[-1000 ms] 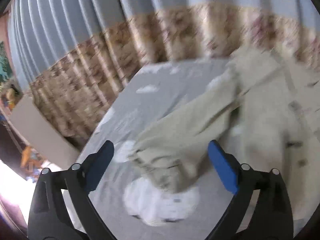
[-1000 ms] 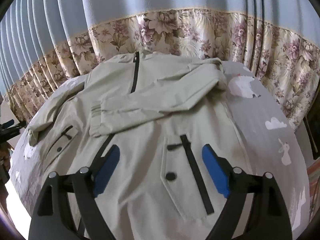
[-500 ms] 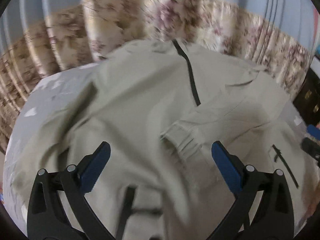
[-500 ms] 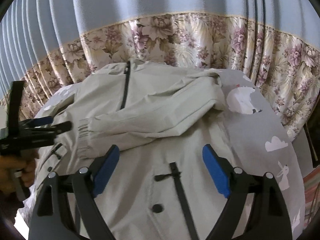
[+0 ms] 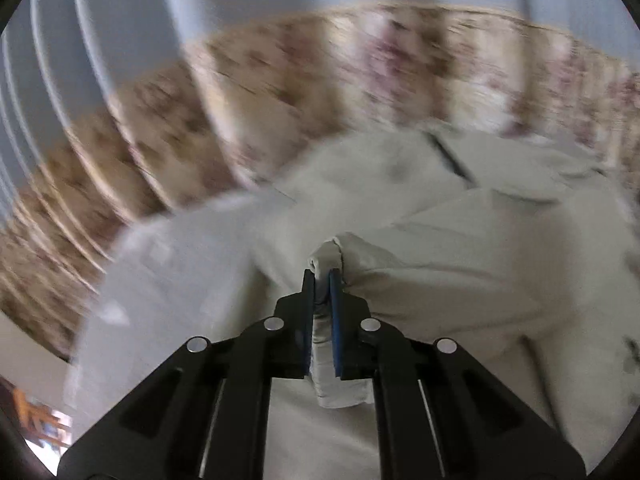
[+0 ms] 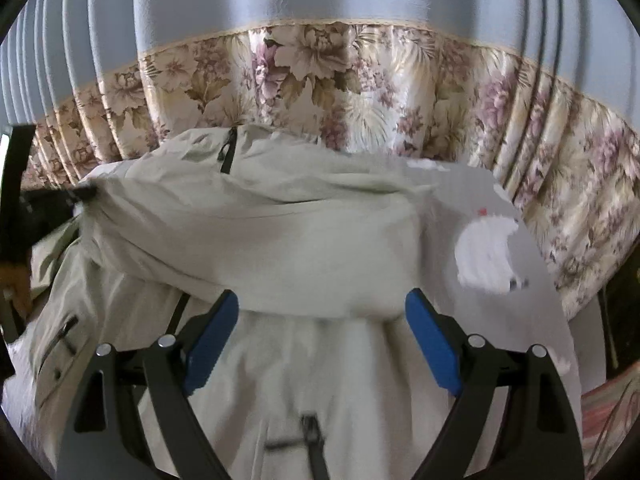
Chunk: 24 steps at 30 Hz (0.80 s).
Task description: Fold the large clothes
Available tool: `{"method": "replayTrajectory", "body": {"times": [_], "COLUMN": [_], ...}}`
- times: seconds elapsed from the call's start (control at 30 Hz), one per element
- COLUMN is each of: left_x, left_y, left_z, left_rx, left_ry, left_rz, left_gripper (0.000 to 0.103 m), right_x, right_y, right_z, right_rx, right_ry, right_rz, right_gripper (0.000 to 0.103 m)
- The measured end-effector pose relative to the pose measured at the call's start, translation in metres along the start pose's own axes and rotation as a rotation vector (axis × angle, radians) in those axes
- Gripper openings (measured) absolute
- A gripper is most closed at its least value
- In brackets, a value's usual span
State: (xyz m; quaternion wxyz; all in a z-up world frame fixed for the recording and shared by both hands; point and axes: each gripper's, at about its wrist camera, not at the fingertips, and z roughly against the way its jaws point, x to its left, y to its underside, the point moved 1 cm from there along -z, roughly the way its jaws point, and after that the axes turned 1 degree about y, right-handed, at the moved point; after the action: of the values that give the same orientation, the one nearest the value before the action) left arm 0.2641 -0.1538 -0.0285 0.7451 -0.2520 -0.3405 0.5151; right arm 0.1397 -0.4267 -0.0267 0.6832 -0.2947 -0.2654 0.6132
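A pale beige jacket [image 6: 280, 248] with a black zipper lies front-up on a grey bed. Its right sleeve is folded across the chest. My left gripper [image 5: 322, 276] is shut on the cuff [image 5: 328, 254] of that sleeve and lifts it off the jacket body [image 5: 460, 208]. In the right wrist view the left gripper shows as a dark shape at the far left [image 6: 52, 200], holding the sleeve end. My right gripper [image 6: 320, 308] is open and empty, low over the jacket's front, just below the folded sleeve.
The grey bedsheet [image 6: 532, 320] with white animal prints shows to the right of the jacket and also at the left in the left wrist view [image 5: 168, 280]. A blue curtain with a floral border [image 6: 360, 80] hangs behind the bed.
My left gripper has closed on the sleeve cuff and raised it. My right gripper has moved forward, closer to the folded sleeve, still open.
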Motion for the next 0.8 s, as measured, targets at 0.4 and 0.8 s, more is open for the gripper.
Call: {"method": "replayTrajectory", "body": {"times": [0.4,0.8], "left_x": [0.020,0.093], "left_y": [0.027,0.178], "left_z": [-0.042,0.138], "left_rx": [0.096,0.008], "left_ry": [-0.060,-0.026], "left_rz": [-0.049,0.100], "left_gripper": [0.084,0.100], "right_x": [-0.001,-0.010], "right_y": [-0.018,0.096], "right_z": [-0.060,0.097], "right_rx": [0.094,-0.020], "right_ry": [0.073,0.027], "right_rz": [-0.009,-0.068], "right_gripper": [0.087,0.091]}}
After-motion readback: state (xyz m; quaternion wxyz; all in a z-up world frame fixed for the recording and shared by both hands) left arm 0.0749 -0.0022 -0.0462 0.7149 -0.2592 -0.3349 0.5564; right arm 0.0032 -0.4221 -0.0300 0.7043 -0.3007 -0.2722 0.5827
